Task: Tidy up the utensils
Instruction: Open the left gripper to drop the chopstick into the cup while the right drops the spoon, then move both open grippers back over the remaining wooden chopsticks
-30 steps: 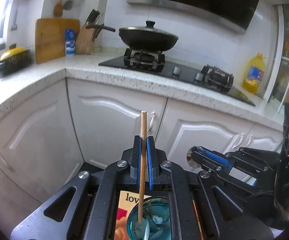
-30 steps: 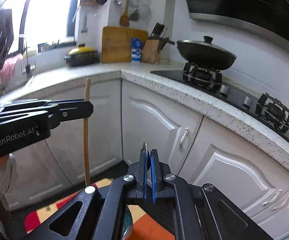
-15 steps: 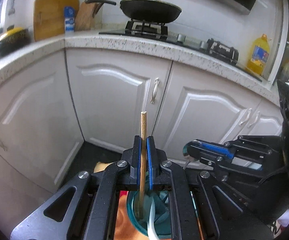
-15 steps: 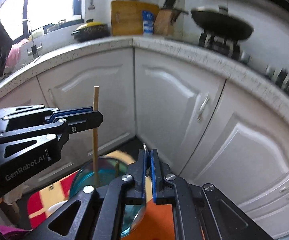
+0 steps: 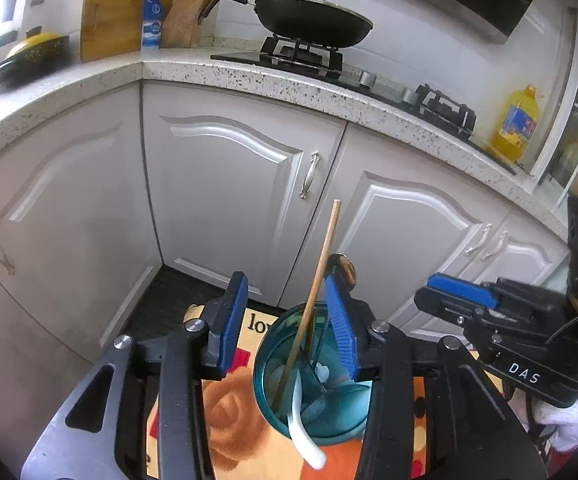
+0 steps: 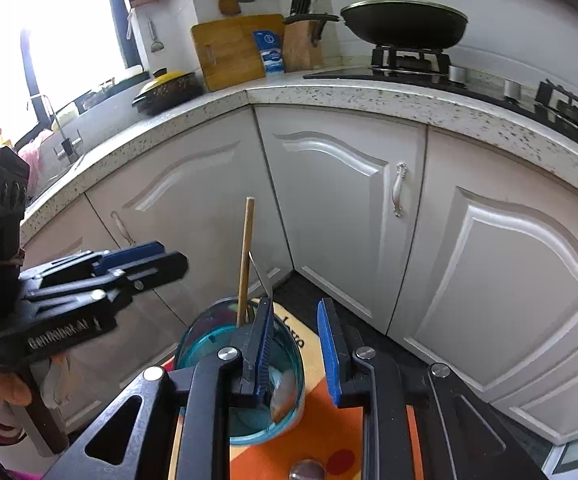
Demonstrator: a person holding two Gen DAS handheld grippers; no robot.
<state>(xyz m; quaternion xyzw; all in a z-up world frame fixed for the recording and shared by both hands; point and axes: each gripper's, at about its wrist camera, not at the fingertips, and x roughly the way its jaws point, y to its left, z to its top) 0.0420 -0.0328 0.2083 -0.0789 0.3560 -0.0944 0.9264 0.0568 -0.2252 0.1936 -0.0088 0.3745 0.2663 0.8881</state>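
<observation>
Teal glass cup [image 5: 309, 376] stands on the orange printed mat [image 5: 225, 412], near its far edge, and holds the wooden chopstick [image 5: 317, 284], leaning rightward, plus a white spoon [image 5: 303, 420] and other utensils. A second ago your left gripper [image 5: 285, 320] pinched that chopstick upright; now its jaws are opening and the stick stands free between them. Your right gripper [image 6: 293, 340], shut before, is opening too, empty beside the cup. You can read "GenRobot.AI" and "DAS" on the grippers, "lov" on the mat.
</observation>
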